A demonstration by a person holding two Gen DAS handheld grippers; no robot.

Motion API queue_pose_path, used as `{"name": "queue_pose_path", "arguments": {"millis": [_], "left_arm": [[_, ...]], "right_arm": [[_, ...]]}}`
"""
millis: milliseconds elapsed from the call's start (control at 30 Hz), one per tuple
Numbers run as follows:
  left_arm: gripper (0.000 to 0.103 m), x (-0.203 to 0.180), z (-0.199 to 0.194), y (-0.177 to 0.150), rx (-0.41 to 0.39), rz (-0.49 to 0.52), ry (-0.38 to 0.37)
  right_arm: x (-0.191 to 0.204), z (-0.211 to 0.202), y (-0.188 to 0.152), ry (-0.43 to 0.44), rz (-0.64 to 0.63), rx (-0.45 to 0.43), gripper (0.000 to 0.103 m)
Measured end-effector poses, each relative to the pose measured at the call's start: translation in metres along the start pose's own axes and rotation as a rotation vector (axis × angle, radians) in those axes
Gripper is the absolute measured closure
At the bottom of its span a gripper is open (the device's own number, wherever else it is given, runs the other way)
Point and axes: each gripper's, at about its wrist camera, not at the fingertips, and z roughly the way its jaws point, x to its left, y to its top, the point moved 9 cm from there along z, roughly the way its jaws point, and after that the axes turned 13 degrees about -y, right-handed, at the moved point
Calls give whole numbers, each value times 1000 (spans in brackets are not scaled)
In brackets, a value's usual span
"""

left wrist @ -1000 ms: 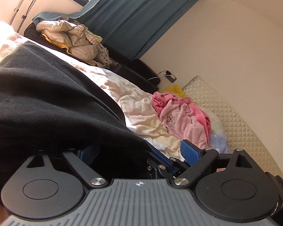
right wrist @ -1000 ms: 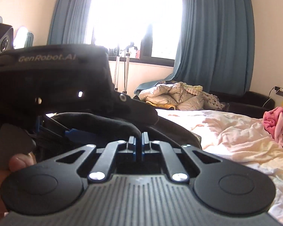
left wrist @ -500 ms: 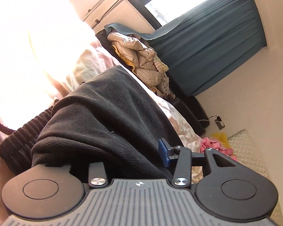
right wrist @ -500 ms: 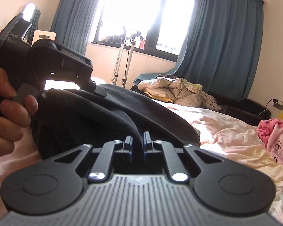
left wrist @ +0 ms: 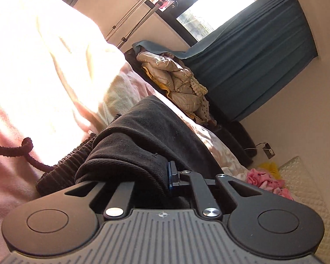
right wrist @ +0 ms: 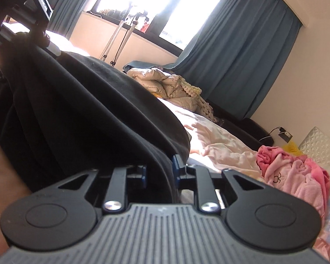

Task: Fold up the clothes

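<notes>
Across the bed [right wrist: 226, 145], a black garment [right wrist: 94, 114] is spread in thick folds. Beyond it, a pink garment [right wrist: 292, 171] is heaped. An edge of the black garment is clamped by the closing left gripper [left wrist: 147, 176], another fold is pinched by the right gripper [right wrist: 159, 173].

Left hand-held gripper [left wrist: 156, 181] closing on black garment [left wrist: 147, 136], seemingly pinched.
</notes>
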Motion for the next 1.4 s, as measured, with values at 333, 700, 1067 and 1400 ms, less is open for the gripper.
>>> {"name": "queue_pose_path", "arguments": {"millis": [333, 700, 1067, 1400], "left_arm": [[91, 19, -6, -6, 33, -39, 3], [27, 14, -76, -14, -6, -70, 68], [7, 22, -86, -29, -33, -151, 94], [6, 32, -78, -31, -73, -250, 52]], "right_arm": [[3, 21, -22, 86, 122, 93, 76], [-30, -48, 1, 251, 351, 109, 66], [-57, -73, 9, 345, 668, 108, 56], [-85, -49, -13, 367, 986, 211, 50]]}}
